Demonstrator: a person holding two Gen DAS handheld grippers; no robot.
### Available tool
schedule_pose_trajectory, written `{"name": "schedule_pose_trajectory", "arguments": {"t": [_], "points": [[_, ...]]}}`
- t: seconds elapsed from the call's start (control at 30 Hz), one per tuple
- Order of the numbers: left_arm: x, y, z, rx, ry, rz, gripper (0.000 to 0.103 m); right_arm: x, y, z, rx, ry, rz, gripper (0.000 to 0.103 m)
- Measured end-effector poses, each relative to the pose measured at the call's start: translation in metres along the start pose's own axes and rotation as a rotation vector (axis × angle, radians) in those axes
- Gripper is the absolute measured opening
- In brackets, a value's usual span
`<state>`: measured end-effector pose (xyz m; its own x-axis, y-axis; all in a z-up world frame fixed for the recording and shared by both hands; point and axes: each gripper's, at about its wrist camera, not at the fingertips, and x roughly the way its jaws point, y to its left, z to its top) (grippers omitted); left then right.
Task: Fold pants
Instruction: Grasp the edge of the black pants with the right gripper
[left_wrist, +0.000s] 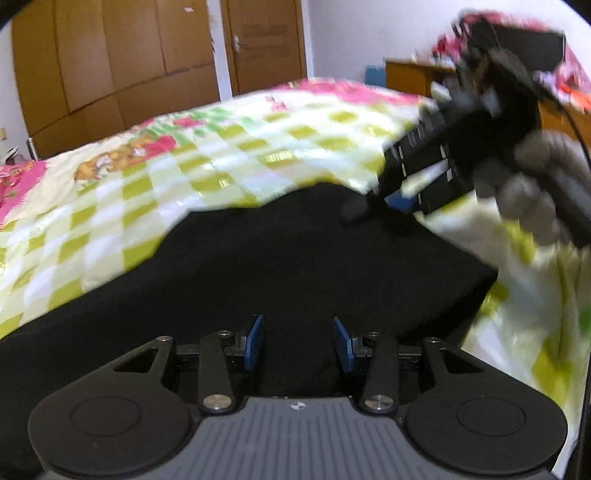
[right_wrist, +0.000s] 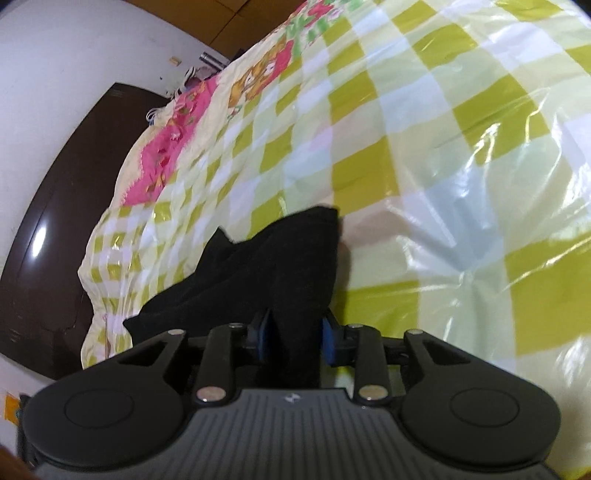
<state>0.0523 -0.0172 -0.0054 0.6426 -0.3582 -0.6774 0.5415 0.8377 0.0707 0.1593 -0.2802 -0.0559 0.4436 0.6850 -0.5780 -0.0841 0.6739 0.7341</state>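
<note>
We see the black fabric pants spread over the bed's glossy green-and-white checked plastic sheet, filling the near middle of the left wrist view. Our left tool hangs over the cloth with its blue-padded fingers parted wide and nothing between them. Our right tool is pinched on a bunched fold of the pants, which trail away to the left across the sheet, and in the left view it shows blurred at the far right, held by a gloved hand.
</note>
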Motion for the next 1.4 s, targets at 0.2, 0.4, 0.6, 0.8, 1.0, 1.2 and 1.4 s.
{"name": "schedule_pose_trajectory", "arguments": {"t": [0.2,0.4,0.6,0.8,1.0,1.2,1.4], "points": [[0.003,0.0,-0.005,-0.032,0.024,-0.01,0.054,0.007,-0.011,0.019,0.002,-0.024,0.024,0.034],[0.007,-0.001,-0.004,-0.03,0.036,-0.002,0.054,0.022,-0.017,0.037,0.061,-0.071,-0.008,0.022],[0.005,0.002,-0.002,-0.055,0.018,0.001,0.055,0.004,-0.002,0.04,0.021,-0.109,-0.022,0.021],[-0.014,0.01,-0.004,-0.074,-0.032,0.016,0.055,-0.018,-0.009,0.0,0.071,-0.03,0.018,0.038],[-0.032,0.031,-0.005,-0.12,-0.064,0.091,0.055,-0.002,-0.009,-0.021,0.058,0.061,0.04,0.046],[-0.026,0.043,-0.002,-0.105,-0.077,0.187,0.056,0.001,-0.006,-0.019,0.055,0.101,0.065,0.048],[-0.013,0.06,-0.011,-0.148,-0.045,0.276,0.056,0.007,0.007,-0.026,-0.009,0.072,0.049,0.026]]}}
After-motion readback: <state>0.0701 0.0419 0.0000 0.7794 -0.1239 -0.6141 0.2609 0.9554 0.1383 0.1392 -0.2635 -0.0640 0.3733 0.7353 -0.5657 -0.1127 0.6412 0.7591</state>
